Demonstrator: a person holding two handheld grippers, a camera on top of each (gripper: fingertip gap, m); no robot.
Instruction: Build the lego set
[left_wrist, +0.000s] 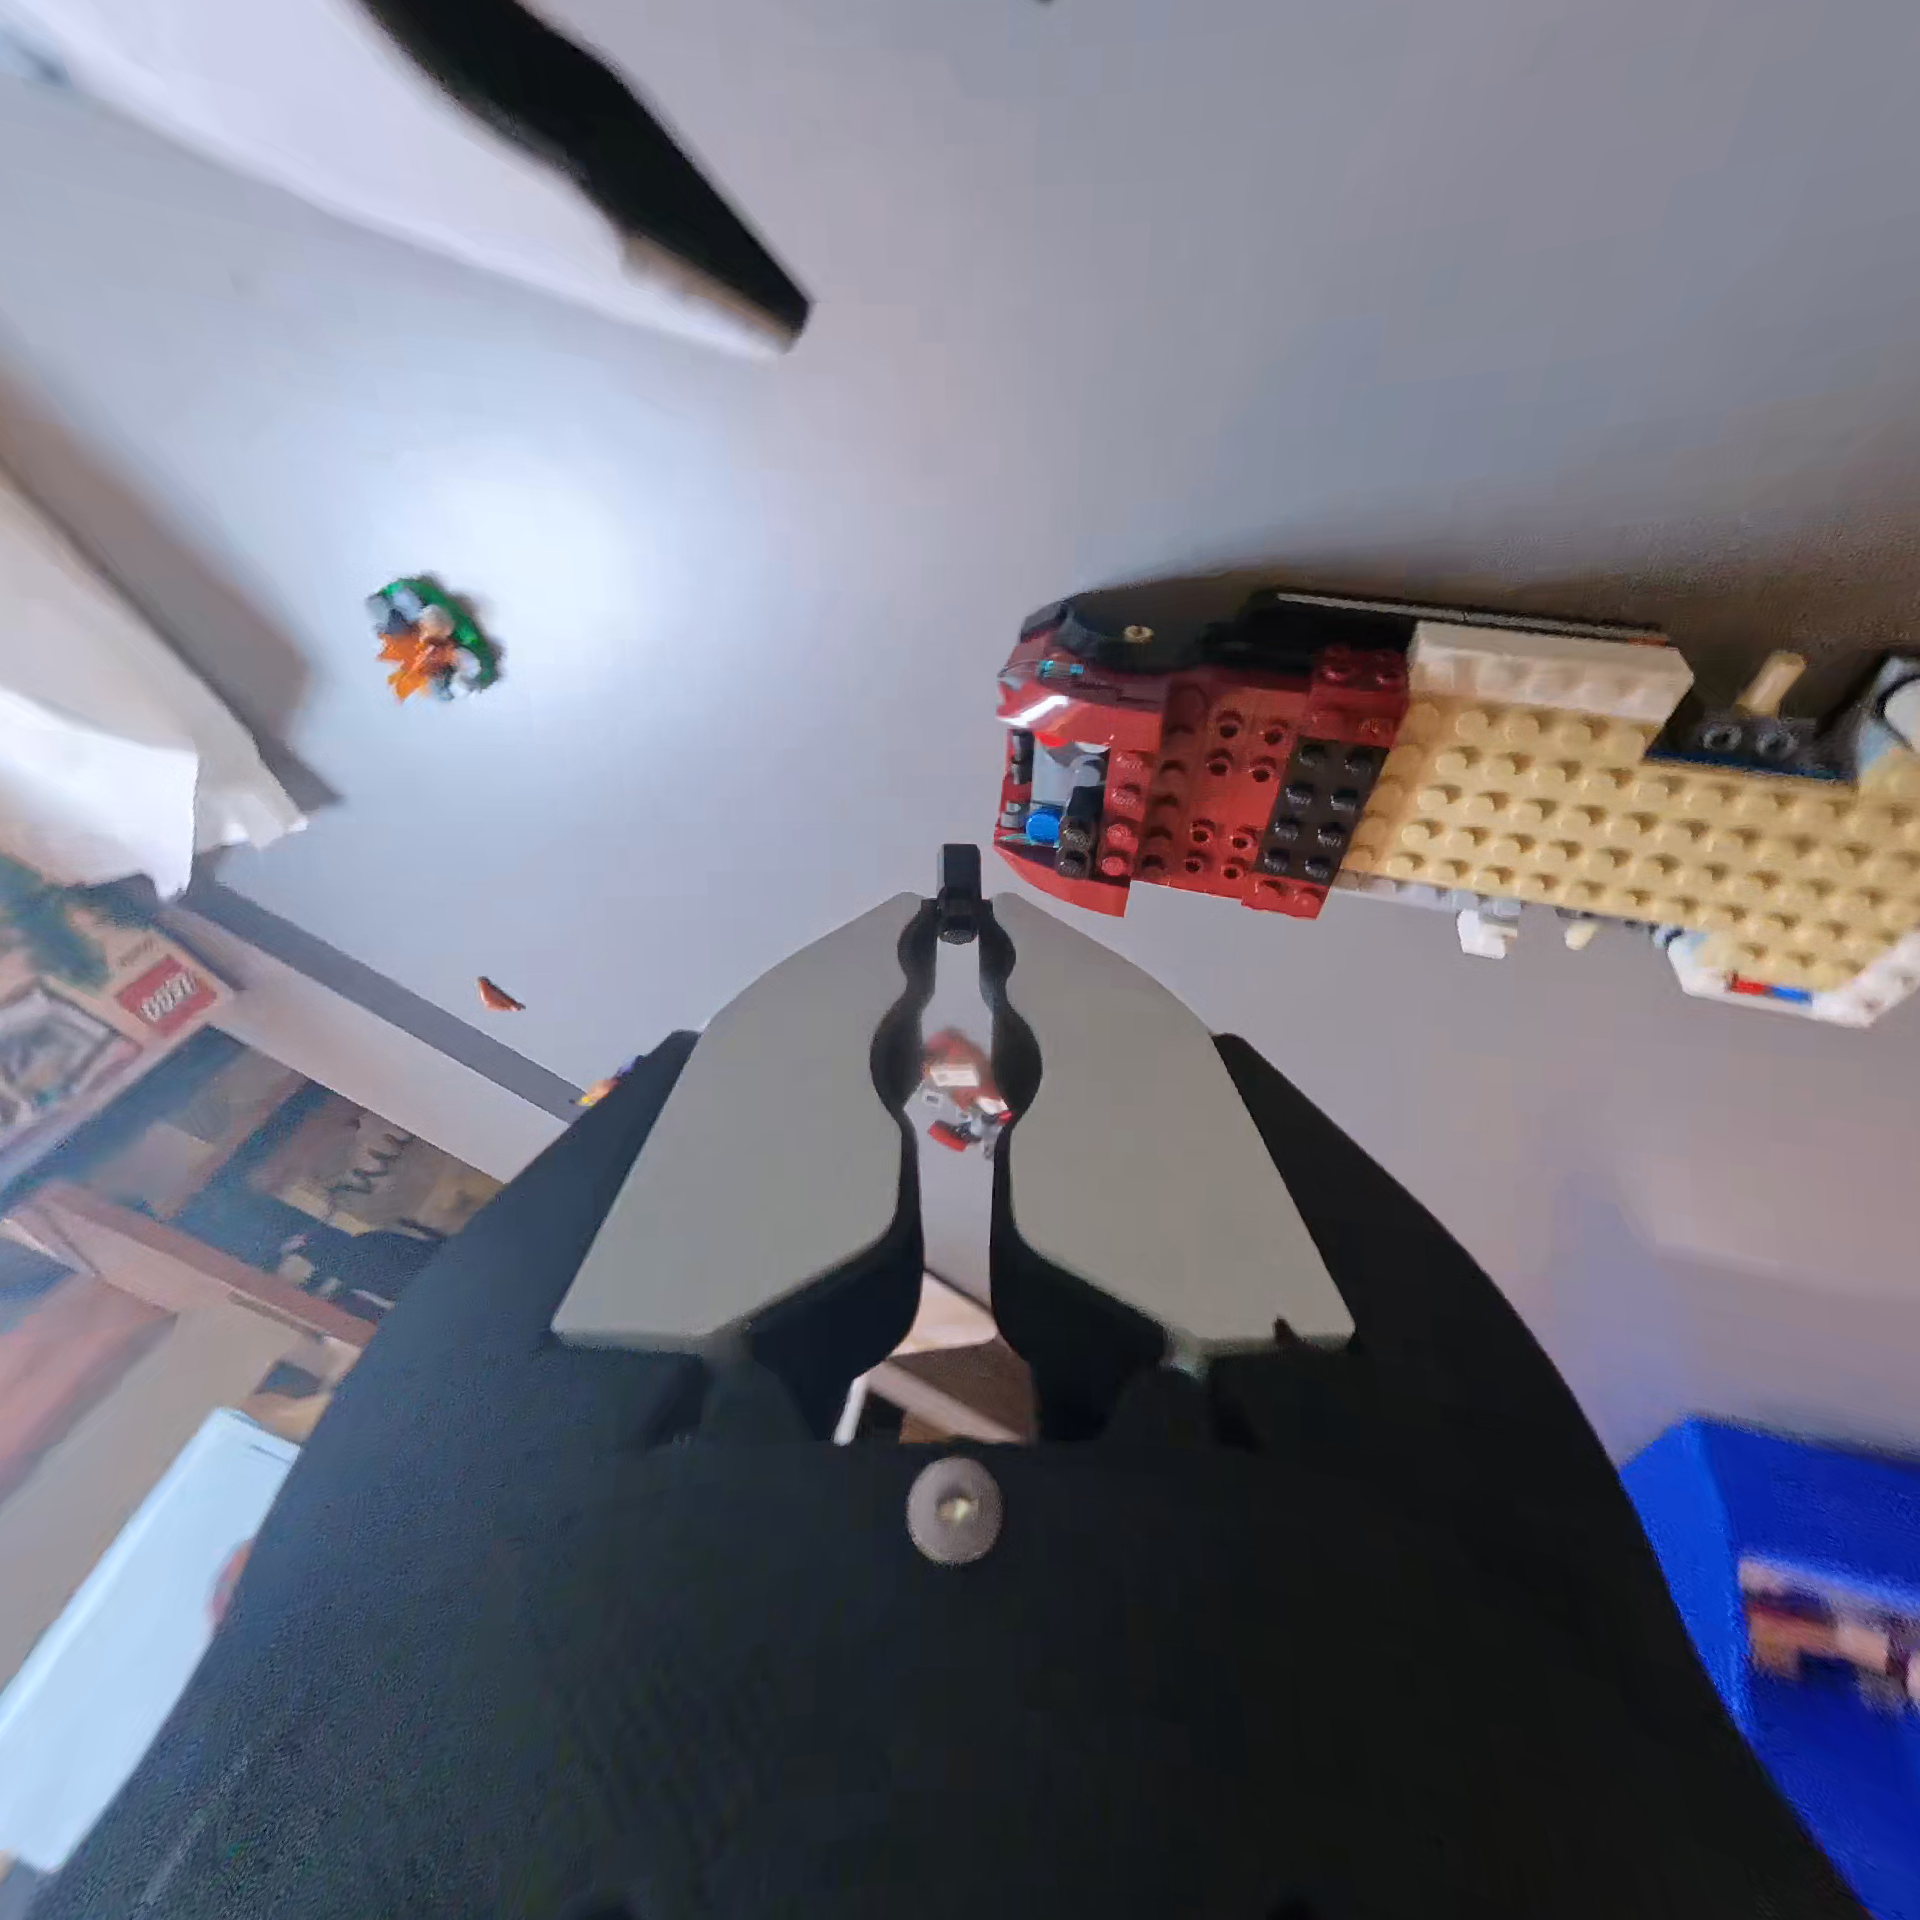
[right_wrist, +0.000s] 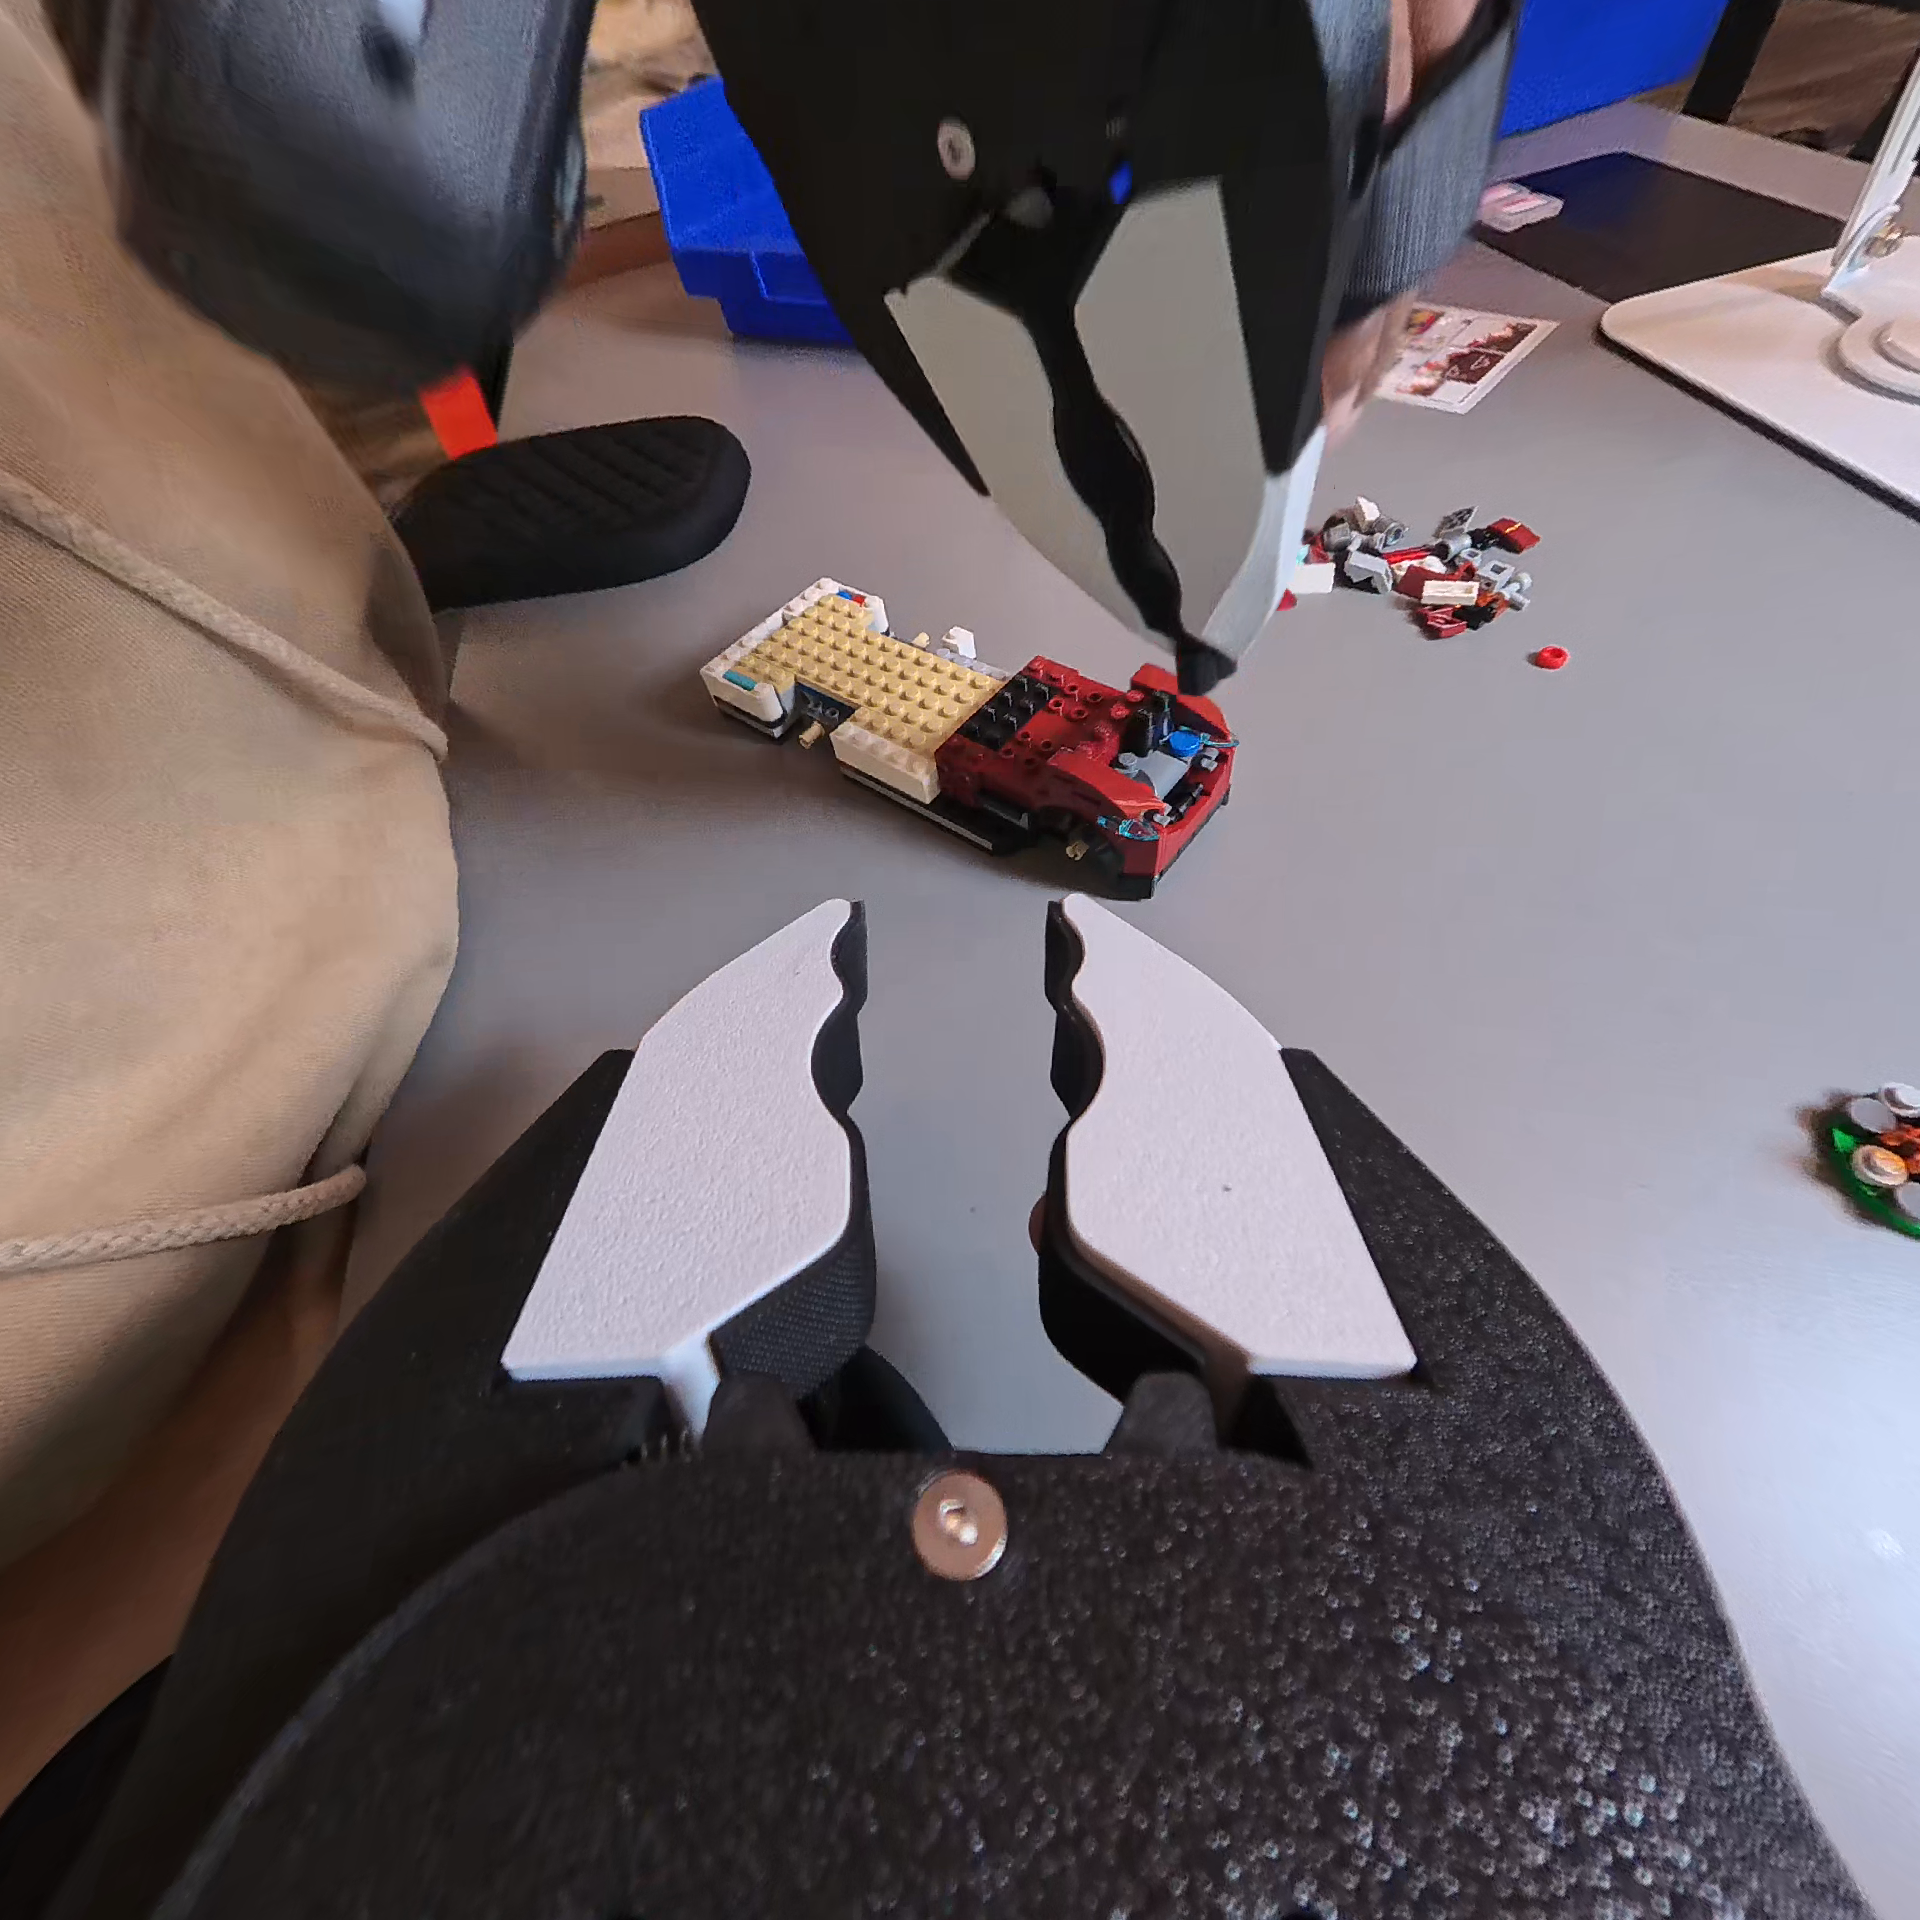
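— Jaws first: how do the 2 stand?

— Right gripper (right_wrist: 954, 925), low centre of its own view, has its jaws apart with only bare grey table (right_wrist: 1455, 1039) between them; it grips nothing. Left gripper (left_wrist: 958, 920) is drawn narrow, its 2 tips pinching a small black piece (left_wrist: 958, 871) that sticks out past them.

— What lies nearest?

— A beige hooded top (right_wrist: 156, 831) fills the left edge of the right view. Just beyond the right tips, at mid-frame, sits a brick car (right_wrist: 977, 727), tan and white at one end, dark red at the other.

— And the black piece?

— Right at the car's red end, just beside it. Whether it touches, I cannot tell.

— Farther off?

— A loose pile of red, grey and white bits (right_wrist: 1413, 571) and 1 red round stud (right_wrist: 1550, 656) to the right. A green cluster (right_wrist: 1870, 1153) is at the right edge, a blue bin (right_wrist: 727, 208) at the top.

— Any writing?

— A printed sheet (right_wrist: 1455, 353) upper right, too small to read. A box with a red logo patch (left_wrist: 166, 1003) is at the left edge of the left view.
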